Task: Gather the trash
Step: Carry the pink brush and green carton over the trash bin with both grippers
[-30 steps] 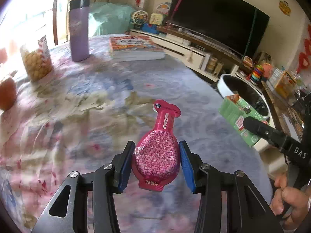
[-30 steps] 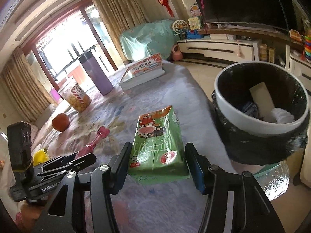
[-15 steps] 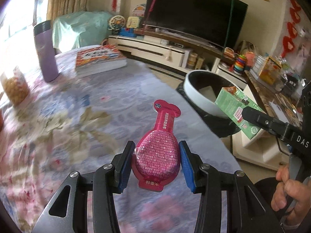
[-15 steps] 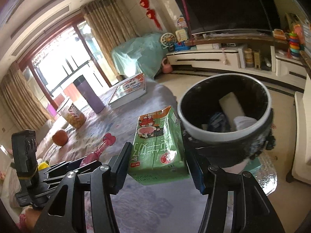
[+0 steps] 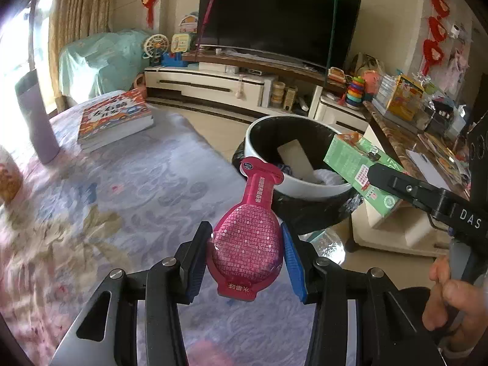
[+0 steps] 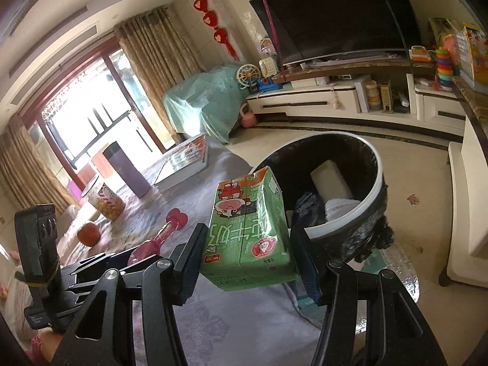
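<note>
My left gripper [image 5: 247,244] is shut on a pink foil jelly pouch [image 5: 248,238], its neck pointing at the white-rimmed trash bin [image 5: 305,187] lined with a black bag. My right gripper [image 6: 247,244] is shut on a green milk carton [image 6: 248,231], held up beside the bin's rim [image 6: 353,213]. In the left wrist view the carton [image 5: 360,167] hangs over the bin's right edge. The pouch [image 6: 158,239] and left gripper [image 6: 100,262] show at lower left in the right wrist view. The bin holds a white box and crumpled paper.
The table with a floral cloth [image 5: 122,189] bears a stack of books [image 5: 113,119], a purple tumbler [image 5: 36,122], a snack jar [image 6: 106,202] and an orange [image 6: 88,233]. The bin stands on the floor off the table's end, before a TV stand [image 5: 238,82]. A person's hand [image 5: 454,302] grips the right handle.
Both grippers have carried their loads off the table's middle toward the bin. The bin has grown larger in both views, and the carton now overlaps its rim.
</note>
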Demonstrator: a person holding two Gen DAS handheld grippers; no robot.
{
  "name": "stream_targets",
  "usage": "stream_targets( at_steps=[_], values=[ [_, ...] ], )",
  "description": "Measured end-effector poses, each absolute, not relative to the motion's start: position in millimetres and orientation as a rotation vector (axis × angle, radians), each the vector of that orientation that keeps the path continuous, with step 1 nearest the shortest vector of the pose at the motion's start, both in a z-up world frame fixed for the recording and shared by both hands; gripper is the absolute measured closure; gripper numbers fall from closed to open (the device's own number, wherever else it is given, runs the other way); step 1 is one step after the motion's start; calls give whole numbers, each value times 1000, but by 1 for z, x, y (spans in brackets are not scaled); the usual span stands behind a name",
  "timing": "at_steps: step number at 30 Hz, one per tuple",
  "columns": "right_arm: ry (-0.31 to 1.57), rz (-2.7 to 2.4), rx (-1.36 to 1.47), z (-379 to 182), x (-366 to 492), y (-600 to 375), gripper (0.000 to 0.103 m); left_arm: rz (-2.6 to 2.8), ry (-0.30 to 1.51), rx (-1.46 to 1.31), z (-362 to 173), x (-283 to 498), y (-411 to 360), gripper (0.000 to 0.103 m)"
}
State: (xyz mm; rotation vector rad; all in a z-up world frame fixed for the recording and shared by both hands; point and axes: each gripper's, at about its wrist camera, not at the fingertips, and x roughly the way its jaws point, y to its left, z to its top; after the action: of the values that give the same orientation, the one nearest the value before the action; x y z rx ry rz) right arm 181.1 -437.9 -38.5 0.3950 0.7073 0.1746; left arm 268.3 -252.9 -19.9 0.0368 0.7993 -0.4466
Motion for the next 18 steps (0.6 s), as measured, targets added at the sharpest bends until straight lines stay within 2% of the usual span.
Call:
stream_targets(
  at_steps=[18],
  values=[
    [722,126,421,-45,206,-477,46,-497,799,76,-19,313,-300,59]
  ],
)
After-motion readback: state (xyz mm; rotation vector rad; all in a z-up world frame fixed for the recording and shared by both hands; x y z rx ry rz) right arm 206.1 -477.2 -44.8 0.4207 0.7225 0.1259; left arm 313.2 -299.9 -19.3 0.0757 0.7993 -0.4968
